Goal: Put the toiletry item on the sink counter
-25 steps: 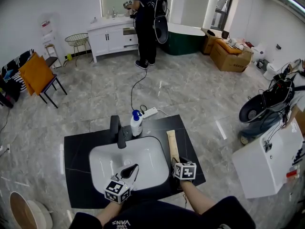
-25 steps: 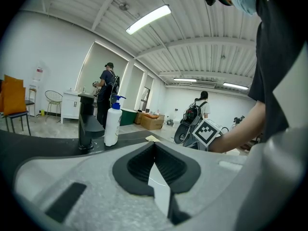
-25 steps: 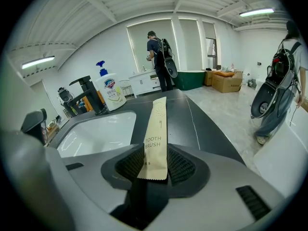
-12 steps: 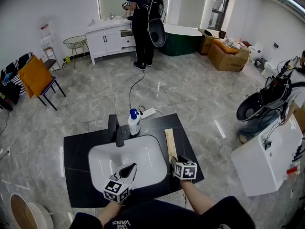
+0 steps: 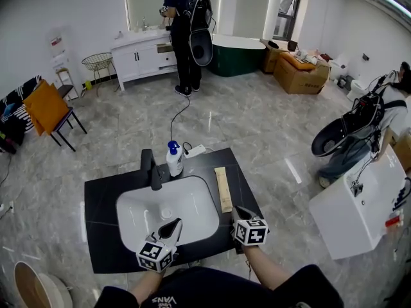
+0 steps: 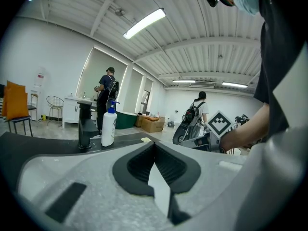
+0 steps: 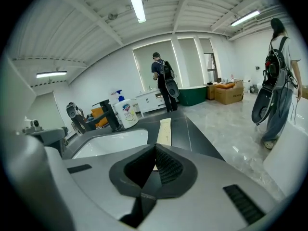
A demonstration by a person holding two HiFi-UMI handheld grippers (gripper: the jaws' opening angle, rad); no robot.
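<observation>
**Head view:** a black surface [image 5: 103,226] carries a white sink basin [image 5: 168,212] set into it. The toiletry item, a long flat beige box [image 5: 223,188], lies flat on the surface just right of the basin. Its length runs away from the person & nothing touches it. A black faucet [image 5: 153,169] stands at the basin's far rim, w/ a white pump bottle [image 5: 173,160], blue top, upright just right of it. The left gripper [image 5: 174,224] hangs over the basin's near edge, tips together. The right gripper [image 5: 238,210] is over the near right part of the surface, near the beige box's near end but apart from it. In the bkgd a person [image 5: 185,24] stands at a white vanity [image 5: 142,51], w/ a dark green tub [image 5: 237,47] to its right.

**Left gripper view:** the jaws are closed on each other w/ nothing btw them. The faucet [image 6: 86,125] & pump bottle [image 6: 109,125] stand ahead at left, side by side.

**Right gripper view:** the jaws have just closed; the pads meet & hold nothing. The beige box [image 7: 164,130] lies straight ahead past the tips, on the surface, clear of the gripper. The basin [image 7: 115,143] is to its left, w/ the pump bottle [image 7: 126,114] & faucet [image 7: 109,115] at its far end.
</observation>
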